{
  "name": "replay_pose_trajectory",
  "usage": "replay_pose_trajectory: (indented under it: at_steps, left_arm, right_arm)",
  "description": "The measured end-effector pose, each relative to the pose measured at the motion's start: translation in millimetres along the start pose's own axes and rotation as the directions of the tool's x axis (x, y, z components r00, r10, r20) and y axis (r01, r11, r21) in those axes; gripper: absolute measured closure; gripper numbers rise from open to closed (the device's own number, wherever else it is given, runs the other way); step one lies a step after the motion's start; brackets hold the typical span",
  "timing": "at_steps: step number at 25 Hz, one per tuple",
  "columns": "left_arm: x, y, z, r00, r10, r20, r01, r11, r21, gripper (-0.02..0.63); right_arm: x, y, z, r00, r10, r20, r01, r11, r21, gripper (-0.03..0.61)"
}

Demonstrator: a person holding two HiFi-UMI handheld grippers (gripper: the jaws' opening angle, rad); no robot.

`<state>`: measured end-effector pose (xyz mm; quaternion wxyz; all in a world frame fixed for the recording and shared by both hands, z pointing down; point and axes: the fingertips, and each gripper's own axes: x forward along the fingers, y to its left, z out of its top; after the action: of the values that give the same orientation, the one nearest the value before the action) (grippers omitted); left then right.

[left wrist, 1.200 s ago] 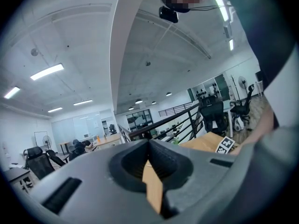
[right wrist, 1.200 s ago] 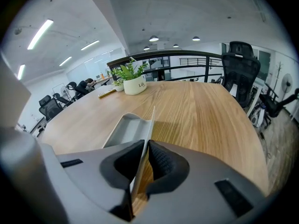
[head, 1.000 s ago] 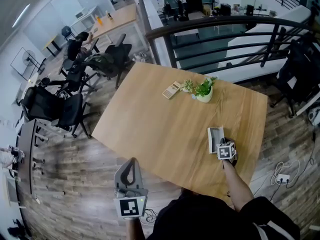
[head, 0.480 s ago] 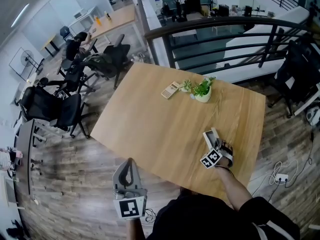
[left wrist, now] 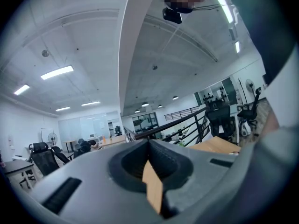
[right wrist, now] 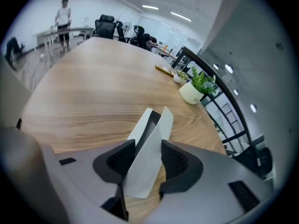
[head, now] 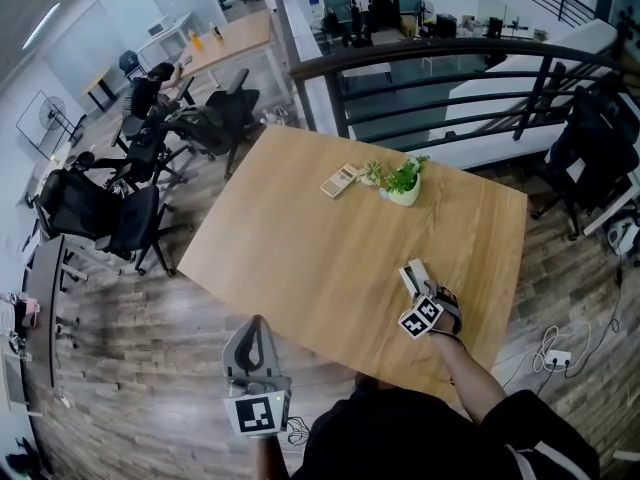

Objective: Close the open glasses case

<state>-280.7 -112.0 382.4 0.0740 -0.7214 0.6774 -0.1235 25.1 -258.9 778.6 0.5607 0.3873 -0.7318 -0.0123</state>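
The right gripper (right wrist: pixel 147 147) has its dark ribbed fingers (right wrist: pixel 120 160) spreading; the case (right wrist: pixel 156 125) stands between them with a sliver of gap on either side, so nothing is pinched. The case rests on the surface (right wrist: pixel 88 92), toward its right side near the person; its lid leans close to the shell, with only a narrow dark wedge open along the top.

To finish well, I judge it best to lay one finger flat on the lid's broad face and press squarely toward the shell, braced so the light box cannot skid on smooth wood, until the edges meet flush.

The case looks stiff, matte and pale grey, flat-sided with crisp corners; the surface is pale, even woodgrain.

The left gripper (left wrist: pixel 149 146), fingers pressed together, hangs off the surface, empty.
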Motion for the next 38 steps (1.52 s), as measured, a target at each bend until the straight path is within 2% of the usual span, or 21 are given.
replay_pose_trajectory:
  at_steps: [2, 4, 6, 7, 10, 11, 13, 15, 19, 21, 27, 29, 32, 35, 37, 38]
  left_arm:
    - [0, 1, -1, 1.000, 0.000, -0.001, 0.000, 1.000, -0.005, 0.614]
    - [0, 2, -2, 1.000, -0.001, -0.001, 0.001, 1.000, -0.012, 0.614]
    - [-2, 1, -2, 1.000, -0.004, 0.001, 0.004, 1.000, -0.017, 0.614]
    - [-4, 1, -3, 1.000, -0.007, 0.000, 0.007, 1.000, -0.018, 0.614]
    - [-7, 0, -5, 1.000, -0.012, -0.009, 0.012, 1.000, -0.016, 0.614]
    - [-7, 0, -6, 1.000, -0.012, -0.010, 0.012, 1.000, -0.017, 0.614]
    - [-9, 0, -8, 1.000, -0.011, -0.012, 0.011, 1.000, -0.020, 0.614]
    - [-11, 0, -9, 1.000, -0.012, -0.013, 0.012, 1.000, -0.023, 0.614]
    - [-13, -1, -10, 1.000, -0.014, -0.012, 0.014, 1.000, -0.028, 0.614]
    - [-13, -3, -11, 1.000, -0.019, -0.014, 0.019, 0.999, -0.029, 0.614]
    - [-17, -6, -8, 1.000, -0.029, -0.007, 0.029, 0.999, -0.039, 0.614]
    - [-20, -6, -8, 0.999, -0.035, -0.001, 0.035, 0.999, -0.040, 0.614]
    - [-23, -7, -6, 0.999, -0.046, 0.011, 0.046, 0.998, -0.041, 0.614]
    - [-23, -11, -5, 0.998, -0.061, 0.016, 0.062, 0.997, -0.044, 0.614]
    - [-19, -15, -4, 0.997, -0.075, 0.019, 0.076, 0.996, -0.044, 0.614]
    - [-17, -17, -4, 0.996, -0.082, 0.018, 0.083, 0.996, -0.044, 0.614]
  right_arm:
    - [-3, 11, 7, 0.990, 0.133, 0.040, -0.136, 0.988, 0.078, 0.364]
    - [-3, 19, 12, 0.979, 0.194, 0.067, -0.202, 0.970, 0.136, 0.364]
    - [-3, 17, 13, 0.978, 0.185, 0.093, -0.201, 0.955, 0.216, 0.381]
    - [-3, 13, 12, 0.977, 0.178, 0.114, -0.204, 0.938, 0.279, 0.402]
    - [-1, -2, 6, 0.970, 0.159, 0.185, -0.230, 0.847, 0.479, 0.485]
    - [0, -7, 4, 0.970, 0.144, 0.199, -0.227, 0.830, 0.510, 0.514]
    - [-1, -9, 3, 0.973, 0.122, 0.193, -0.205, 0.840, 0.502, 0.554]
    - [-5, -7, 4, 0.979, 0.096, 0.179, -0.173, 0.859, 0.482, 0.557]
    - [-4, -5, 4, 0.978, 0.001, 0.211, -0.104, 0.872, 0.479, 0.557]
    - [-3, -4, 3, 0.974, -0.013, 0.226, -0.099, 0.873, 0.477, 0.557]
    - [-3, -7, 3, 0.971, 0.008, 0.239, -0.131, 0.856, 0.500, 0.557]
    - [-6, -7, 3, 0.971, 0.037, 0.235, -0.153, 0.852, 0.500, 0.557]
    - [-14, -6, 2, 0.969, 0.092, 0.229, -0.193, 0.863, 0.467, 0.557]
    - [-36, -18, 9, 0.952, 0.063, 0.300, -0.205, 0.859, 0.470, 0.557]
    - [-65, -32, 22, 0.921, 0.018, 0.389, -0.219, 0.851, 0.477, 0.557]
    - [-83, -40, 30, 0.896, -0.006, 0.444, -0.234, 0.843, 0.484, 0.557]
